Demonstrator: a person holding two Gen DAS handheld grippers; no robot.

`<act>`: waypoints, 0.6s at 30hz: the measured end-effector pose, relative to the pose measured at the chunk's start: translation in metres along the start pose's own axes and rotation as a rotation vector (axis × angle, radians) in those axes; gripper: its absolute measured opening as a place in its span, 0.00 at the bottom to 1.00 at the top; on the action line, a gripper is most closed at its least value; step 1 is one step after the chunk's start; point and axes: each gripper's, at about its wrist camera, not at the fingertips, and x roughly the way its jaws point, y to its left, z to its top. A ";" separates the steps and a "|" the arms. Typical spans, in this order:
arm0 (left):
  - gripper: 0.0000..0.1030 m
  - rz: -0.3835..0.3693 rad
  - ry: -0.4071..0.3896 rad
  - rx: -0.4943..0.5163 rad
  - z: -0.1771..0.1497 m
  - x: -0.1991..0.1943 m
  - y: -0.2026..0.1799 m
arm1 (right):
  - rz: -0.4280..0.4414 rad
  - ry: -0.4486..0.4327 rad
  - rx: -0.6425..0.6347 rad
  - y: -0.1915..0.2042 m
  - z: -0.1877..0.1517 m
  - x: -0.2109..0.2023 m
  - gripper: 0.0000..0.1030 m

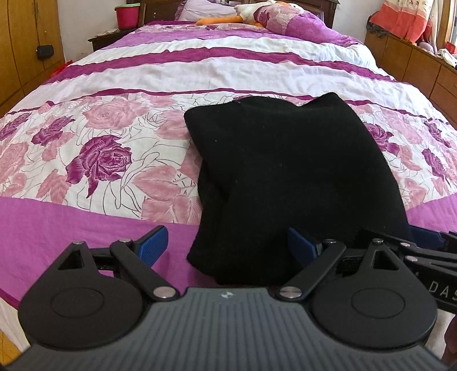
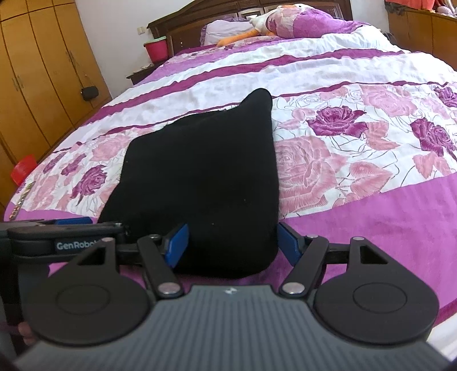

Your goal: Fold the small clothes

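Observation:
A black folded garment lies flat on the floral bedspread, its near edge towards me. My left gripper stands wide open over the garment's near left corner. Its left pad is off the cloth, over purple sheet. In the right wrist view the garment fills the middle. My right gripper is open around its near right corner, with cloth between the blue pads and no squeeze that I can see. Each view shows the other gripper at its edge, beside the garment.
The bed runs far ahead, with a pillow and a plush toy at the headboard. A nightstand with a red pot stands at the back left, wooden wardrobes on the left, and a low wooden cabinet on the right.

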 end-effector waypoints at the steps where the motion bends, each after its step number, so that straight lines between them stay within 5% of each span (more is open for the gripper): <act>1: 0.90 -0.001 0.000 -0.001 0.000 0.000 0.000 | 0.000 0.000 0.001 0.000 0.000 0.000 0.68; 18: 0.90 0.002 0.004 0.006 0.000 0.001 -0.002 | 0.001 0.000 0.002 0.000 0.000 0.000 0.68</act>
